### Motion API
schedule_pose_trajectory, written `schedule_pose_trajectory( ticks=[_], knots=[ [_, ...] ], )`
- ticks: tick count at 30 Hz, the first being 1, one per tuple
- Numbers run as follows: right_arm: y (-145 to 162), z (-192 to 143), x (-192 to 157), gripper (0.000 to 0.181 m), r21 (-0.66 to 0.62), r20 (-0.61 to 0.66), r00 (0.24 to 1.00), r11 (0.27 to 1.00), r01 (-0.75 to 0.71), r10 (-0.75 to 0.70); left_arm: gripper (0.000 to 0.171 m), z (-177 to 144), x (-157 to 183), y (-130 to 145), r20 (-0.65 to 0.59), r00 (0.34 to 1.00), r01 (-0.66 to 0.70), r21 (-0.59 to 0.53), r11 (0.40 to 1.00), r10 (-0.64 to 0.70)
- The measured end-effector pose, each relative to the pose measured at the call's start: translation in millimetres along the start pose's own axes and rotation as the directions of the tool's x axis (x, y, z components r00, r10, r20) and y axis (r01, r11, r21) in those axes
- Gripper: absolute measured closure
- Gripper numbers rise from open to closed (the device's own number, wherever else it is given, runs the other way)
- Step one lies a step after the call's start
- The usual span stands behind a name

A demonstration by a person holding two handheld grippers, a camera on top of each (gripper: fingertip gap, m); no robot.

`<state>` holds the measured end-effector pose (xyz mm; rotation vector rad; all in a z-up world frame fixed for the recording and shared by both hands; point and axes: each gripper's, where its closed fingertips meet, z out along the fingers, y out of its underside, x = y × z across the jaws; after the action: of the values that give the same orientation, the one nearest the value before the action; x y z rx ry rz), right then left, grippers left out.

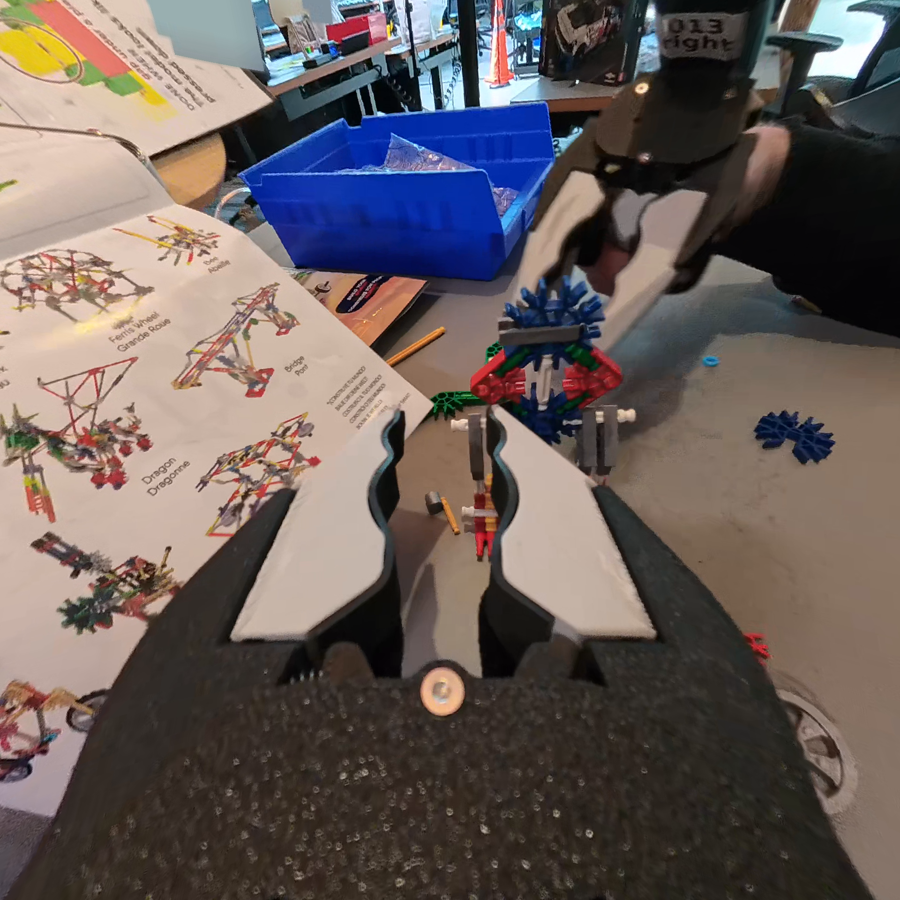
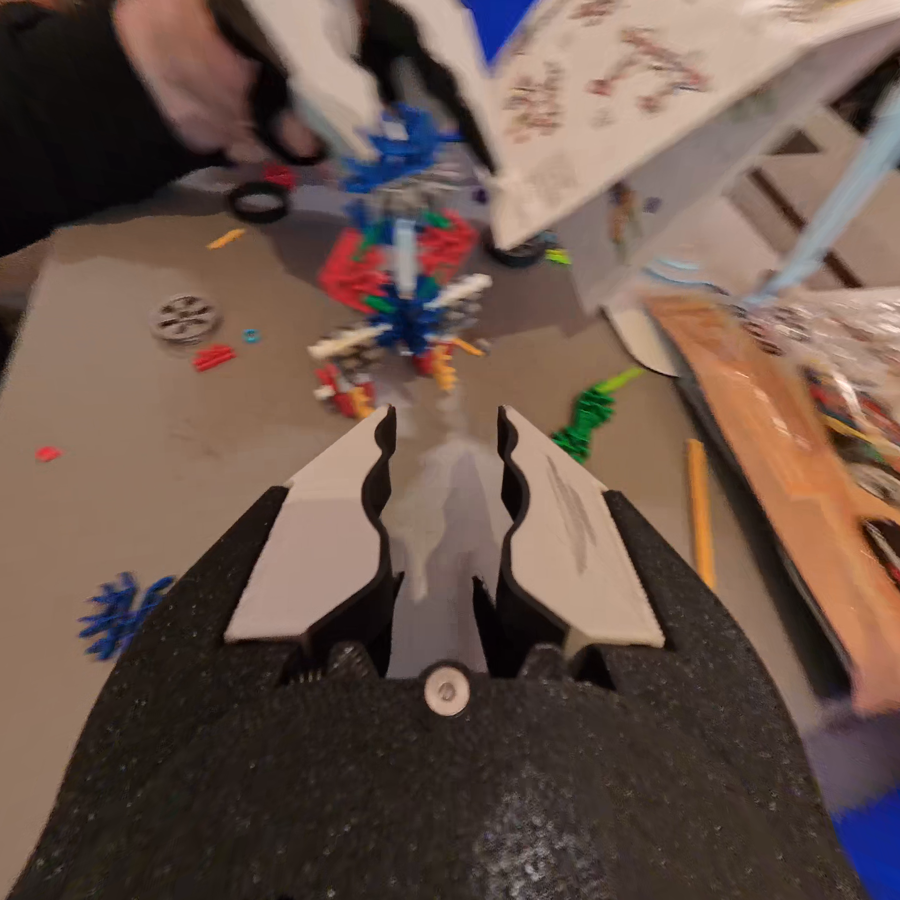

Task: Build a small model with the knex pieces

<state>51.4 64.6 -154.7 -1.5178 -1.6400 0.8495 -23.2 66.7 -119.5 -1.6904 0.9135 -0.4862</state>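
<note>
Your left tongs sit parted around the toy model's grey leg. Only that view shows your right tongs, spread over its blue top. The right view adds bare bench out left.

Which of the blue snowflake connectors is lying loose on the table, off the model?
The joined blue pair lying flat on the grey table, right of the standing model. The other blue ones are built into that model.

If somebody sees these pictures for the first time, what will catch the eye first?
Probably the colourful toy model of red, blue and green pieces standing mid-table, between the two grippers. The right gripper reaches its open jaws to the blue piece on top, while the left gripper is beside a grey leg. A big blue bin stands behind.
</note>
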Motion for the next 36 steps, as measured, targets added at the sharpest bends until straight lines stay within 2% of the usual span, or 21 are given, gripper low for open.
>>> schedule_pose_trajectory(
  ticks=[3, 5, 9, 10, 11, 16, 19, 26, 31, 34, 36],
  knots=[
    [13, -3, 42, 0.138, -0.023, -0.16, 0.985, 0.997, -0.069, 0.064, 0.137, 2, 7, 8, -0.035, 0.999, -0.015, -0.057, 0.998, 0.013],
    [29, 4, 53, 0.132, -0.108, -0.213, 0.976, 0.992, -0.06, 0.036, 0.131, 3, 16, 14, -0.081, 0.997, -0.021, -0.089, 0.996, 0.013],
    [57, 26, 50, 0.126, -0.275, -0.194, 0.981, 0.96, -0.042, -0.012, 0.116, 2, 26, 19, -0.128, 0.992, -0.014, -0.126, 0.992, -0.003],
    [54, 27, 49, 0.13, -0.263, -0.194, 0.981, 0.963, -0.048, -0.004, 0.115, 1, 27, 19, -0.137, 0.991, -0.013, -0.131, 0.991, -0.005],
    [55, 27, 52, 0.142, -0.276, -0.206, 0.979, 0.96, -0.049, -0.01, 0.114, 0, 29, 19, -0.146, 0.989, -0.013, -0.132, 0.991, -0.006],
    [57, 28, 49, 0.162, -0.273, -0.192, 0.981, 0.958, -0.085, 0.032, 0.114, -1, 32, 15, -0.152, 0.988, -0.03, -0.115, 0.993, 0.013],
    [58, 25, 48, 0.169, -0.267, -0.195, 0.98, 0.96, -0.088, 0.036, 0.114, -2, 36, 15, -0.167, 0.986, -0.038, -0.117, 0.992, 0.018],
    [62, 8, 45, 0.171, -0.25, -0.199, 0.977, 0.96, -0.124, 0.074, 0.111, -6, 46, 10, -0.181, 0.982, -0.076, -0.101, 0.992, 0.057],
    [34, -16, 49, 0.171, -0.067, -0.197, 0.965, 0.98, -0.188, 0.172, 0.112, -14, 40, -4, -0.146, 0.986, -0.082, -0.033, 0.996, 0.076],
    [0, -37, 52, 0.171, 0.152, -0.17, 0.946, 0.956, -0.252, 0.277, 0.113, -27, 33, -36, -0.03, 0.99, -0.132, 0.125, 0.983, 0.137],
    [-30, -55, 43, 0.172, 0.322, -0.094, 0.947, 0.909, -0.264, 0.308, 0.113, -39, 39, -57, 0.011, 0.987, -0.161, 0.221, 0.962, 0.162]
  ],
)
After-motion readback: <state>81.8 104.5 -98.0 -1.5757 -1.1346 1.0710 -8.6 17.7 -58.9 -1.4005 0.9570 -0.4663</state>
